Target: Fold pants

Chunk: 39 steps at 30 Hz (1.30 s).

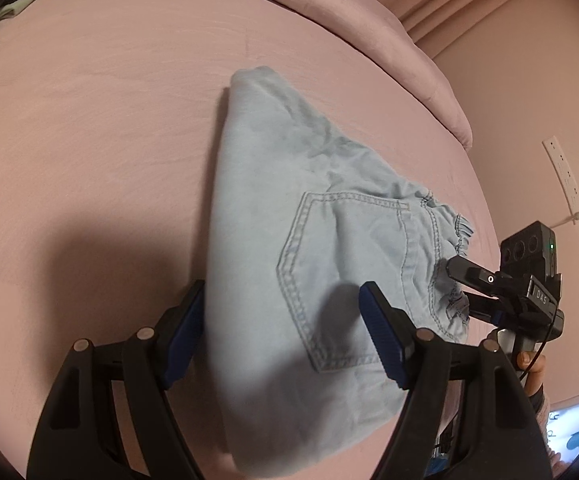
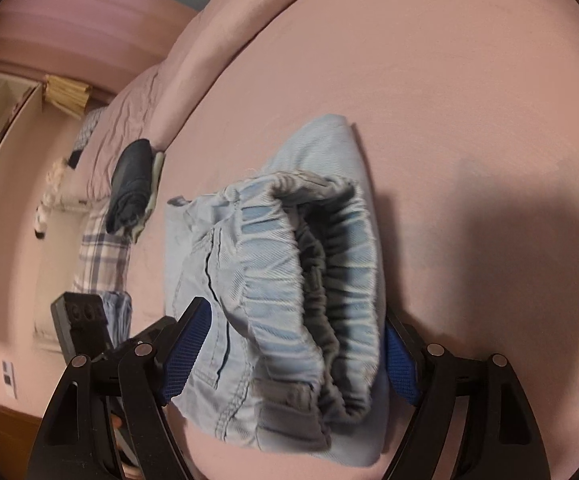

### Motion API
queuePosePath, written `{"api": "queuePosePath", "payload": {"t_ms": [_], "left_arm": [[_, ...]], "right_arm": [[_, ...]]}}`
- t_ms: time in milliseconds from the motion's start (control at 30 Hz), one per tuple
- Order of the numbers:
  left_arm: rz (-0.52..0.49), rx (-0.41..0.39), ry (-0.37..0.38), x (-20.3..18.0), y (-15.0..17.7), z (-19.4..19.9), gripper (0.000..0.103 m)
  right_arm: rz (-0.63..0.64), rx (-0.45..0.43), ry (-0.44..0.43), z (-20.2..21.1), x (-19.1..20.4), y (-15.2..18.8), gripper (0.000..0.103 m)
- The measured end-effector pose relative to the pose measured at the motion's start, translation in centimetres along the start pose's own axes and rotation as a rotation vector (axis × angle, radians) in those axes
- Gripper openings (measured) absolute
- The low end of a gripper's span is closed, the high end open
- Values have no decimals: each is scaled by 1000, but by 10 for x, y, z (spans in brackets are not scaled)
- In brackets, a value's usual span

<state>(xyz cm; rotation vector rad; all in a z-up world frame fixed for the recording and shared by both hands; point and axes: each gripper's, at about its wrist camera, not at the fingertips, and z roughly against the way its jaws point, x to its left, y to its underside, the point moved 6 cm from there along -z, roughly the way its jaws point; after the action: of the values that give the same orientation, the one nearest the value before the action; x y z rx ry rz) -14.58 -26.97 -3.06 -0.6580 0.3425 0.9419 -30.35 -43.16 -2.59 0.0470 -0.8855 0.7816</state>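
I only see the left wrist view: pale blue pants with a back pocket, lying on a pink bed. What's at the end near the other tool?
Observer: The light blue denim pants end there in a gathered elastic waistband that gapes open between the right gripper's spread fingers.
Operator: Anything else I'm missing?
Observer: A blue-and-white plaid cloth sits beside the edge of the pink bed.

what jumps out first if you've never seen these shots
The folded light-blue pants lie mid-frame on the pink bedsheet, back pocket up and elastic waistband bunched toward the right wrist camera. Both grippers' blue-padded jaws stand open around the bundle. A dark folded garment sits farther back at the bed's edge.
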Motion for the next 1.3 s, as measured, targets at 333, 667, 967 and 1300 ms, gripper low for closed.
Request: {"api": "queuePosePath", "payload": {"t_ms": [333, 667, 967, 1300], "left_arm": [[-60, 14, -9, -16, -5, -8, 68], [-90, -10, -55, -15, 1, 5, 38], [-119, -47, -98, -19, 3, 14, 19], [-172, -116, -116, -33, -3, 38, 18]], "right_arm": [[77, 6, 36, -15, 13, -10, 82], [152, -27, 116, -10, 28, -8, 56], [253, -73, 178, 0, 52, -7, 46], [333, -114, 152, 9, 82, -2, 43]]}}
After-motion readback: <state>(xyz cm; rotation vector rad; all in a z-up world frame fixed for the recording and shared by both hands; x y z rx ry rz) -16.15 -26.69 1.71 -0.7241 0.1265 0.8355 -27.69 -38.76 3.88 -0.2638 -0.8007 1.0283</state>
